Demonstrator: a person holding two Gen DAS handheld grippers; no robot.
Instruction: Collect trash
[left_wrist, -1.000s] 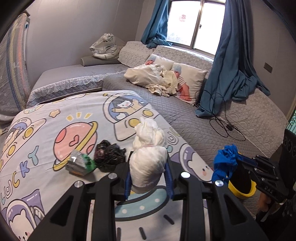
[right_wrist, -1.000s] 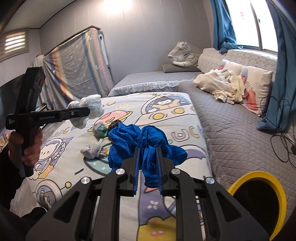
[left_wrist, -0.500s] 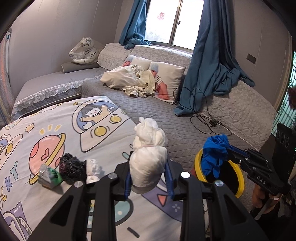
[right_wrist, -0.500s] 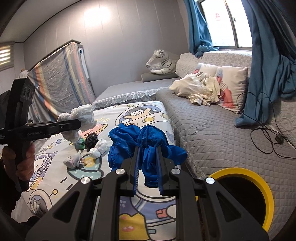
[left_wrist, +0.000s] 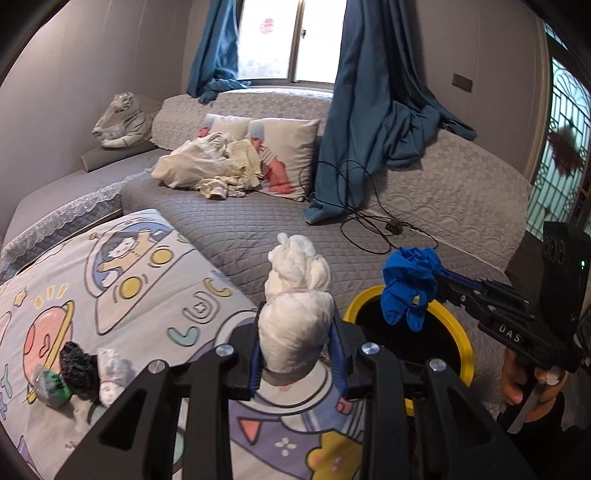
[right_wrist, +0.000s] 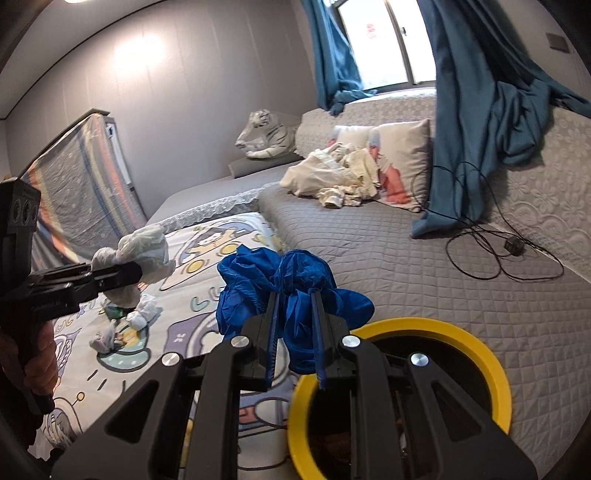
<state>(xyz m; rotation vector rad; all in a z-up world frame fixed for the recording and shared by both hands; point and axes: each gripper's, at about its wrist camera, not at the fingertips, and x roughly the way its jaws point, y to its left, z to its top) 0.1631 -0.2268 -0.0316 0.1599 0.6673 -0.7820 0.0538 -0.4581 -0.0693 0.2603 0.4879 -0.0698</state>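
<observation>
My left gripper (left_wrist: 297, 343) is shut on a rolled white diaper (left_wrist: 295, 310), held up above the cartoon-print blanket (left_wrist: 122, 280). My right gripper (right_wrist: 295, 325) is shut on a crumpled blue glove bundle (right_wrist: 284, 280), which hangs over the near rim of the yellow-rimmed trash bin (right_wrist: 491, 365). In the left wrist view the blue bundle (left_wrist: 410, 280) hangs over the bin (left_wrist: 461, 347), right of the diaper. More trash lies on the blanket: a black bag wad (left_wrist: 75, 363), a green wrapper (left_wrist: 50, 384) and white tissue (left_wrist: 109, 376).
A grey quilted bed (right_wrist: 388, 243) holds pillows, a heap of pale clothes (left_wrist: 210, 170) and a black charger cable (left_wrist: 373, 225). Blue curtains (left_wrist: 369, 110) hang at the window. A toy tiger (left_wrist: 122, 122) lies at the back. A hand (left_wrist: 524, 391) grips the right tool.
Both grippers have swung right along the blanket toward the yellow bin, each still holding its load. The blue bundle now hangs over the bin; the loose trash has slid to the left.
</observation>
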